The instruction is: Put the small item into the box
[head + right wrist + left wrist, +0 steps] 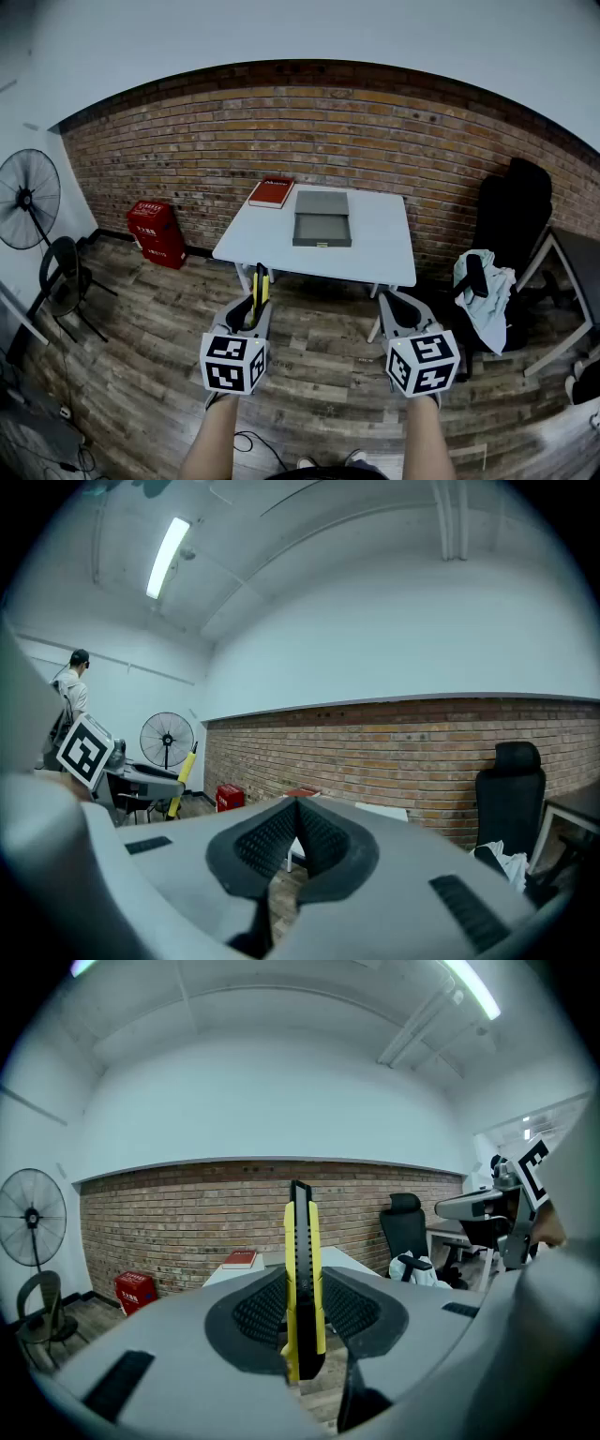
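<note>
My left gripper (304, 1312) is shut on a yellow and black utility knife (302, 1279), which stands upright between the pads and sticks out past them. In the head view the left gripper (255, 314) holds the utility knife (260, 286) in front of the table's near edge. My right gripper (296, 841) is shut with nothing between its pads; in the head view the right gripper (398, 305) hangs near the table's front right leg. An open grey box (322, 229) lies on the white table (375, 248), well beyond both grippers.
A red book (271, 192) lies at the table's far left corner. A red container (157, 232) stands by the brick wall, a fan (28, 199) and stool at left. A black office chair (511, 225) with cloth (485, 286) stands at right. A person (73, 691) stands far left.
</note>
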A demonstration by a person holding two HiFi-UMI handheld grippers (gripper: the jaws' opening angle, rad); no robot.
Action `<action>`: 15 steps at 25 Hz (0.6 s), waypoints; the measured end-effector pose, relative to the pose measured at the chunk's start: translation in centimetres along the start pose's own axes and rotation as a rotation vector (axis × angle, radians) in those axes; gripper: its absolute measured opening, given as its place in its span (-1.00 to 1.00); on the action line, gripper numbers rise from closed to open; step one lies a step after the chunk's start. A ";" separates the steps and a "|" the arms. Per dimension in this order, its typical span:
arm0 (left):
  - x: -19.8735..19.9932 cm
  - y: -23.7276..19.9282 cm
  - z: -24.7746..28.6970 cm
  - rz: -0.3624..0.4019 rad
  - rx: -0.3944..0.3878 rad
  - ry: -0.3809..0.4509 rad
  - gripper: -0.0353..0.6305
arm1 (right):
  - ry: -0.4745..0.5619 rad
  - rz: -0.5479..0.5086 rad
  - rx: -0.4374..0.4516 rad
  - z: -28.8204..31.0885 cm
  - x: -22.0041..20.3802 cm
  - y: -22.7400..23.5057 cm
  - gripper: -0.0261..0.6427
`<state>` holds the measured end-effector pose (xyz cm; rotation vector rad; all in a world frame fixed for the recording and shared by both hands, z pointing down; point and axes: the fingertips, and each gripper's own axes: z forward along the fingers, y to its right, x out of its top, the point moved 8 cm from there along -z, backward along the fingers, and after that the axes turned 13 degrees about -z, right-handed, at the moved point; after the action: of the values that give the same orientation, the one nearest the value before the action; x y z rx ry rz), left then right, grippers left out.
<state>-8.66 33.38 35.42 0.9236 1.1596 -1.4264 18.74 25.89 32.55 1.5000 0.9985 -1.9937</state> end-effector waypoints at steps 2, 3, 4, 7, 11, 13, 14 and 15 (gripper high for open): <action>-0.1 -0.2 0.0 0.001 -0.003 0.000 -0.50 | 0.006 0.004 -0.008 0.1 0.0 -0.1 -0.86; -0.2 -0.3 0.0 0.000 -0.003 -0.001 -0.50 | 0.008 0.007 -0.012 0.1 0.0 -0.2 -0.86; -0.2 -0.4 0.0 -0.002 -0.004 0.000 -0.50 | 0.010 0.009 -0.016 0.2 0.0 -0.2 -0.86; 0.0 -0.7 0.2 -0.004 -0.003 -0.002 -0.50 | 0.007 0.015 -0.024 0.3 -0.1 -0.1 -0.86; 0.0 -1.1 0.9 -0.005 -0.003 -0.011 -0.50 | 0.002 0.025 -0.028 0.9 -0.3 0.1 -0.86; -0.1 -1.3 1.4 -0.004 -0.002 -0.016 -0.50 | 0.001 0.028 -0.027 1.5 -0.4 0.2 -0.86; -0.1 -1.4 1.7 -0.004 0.000 -0.017 -0.50 | 0.000 0.030 -0.024 1.8 -0.5 0.2 -0.86; 0.0 -1.5 2.0 -0.004 0.002 -0.019 -0.50 | 0.000 0.032 -0.019 2.2 -0.6 0.3 -0.86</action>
<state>-10.09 31.47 36.20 0.9080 1.1471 -1.4372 17.75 23.95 33.32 1.4962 0.9852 -1.9567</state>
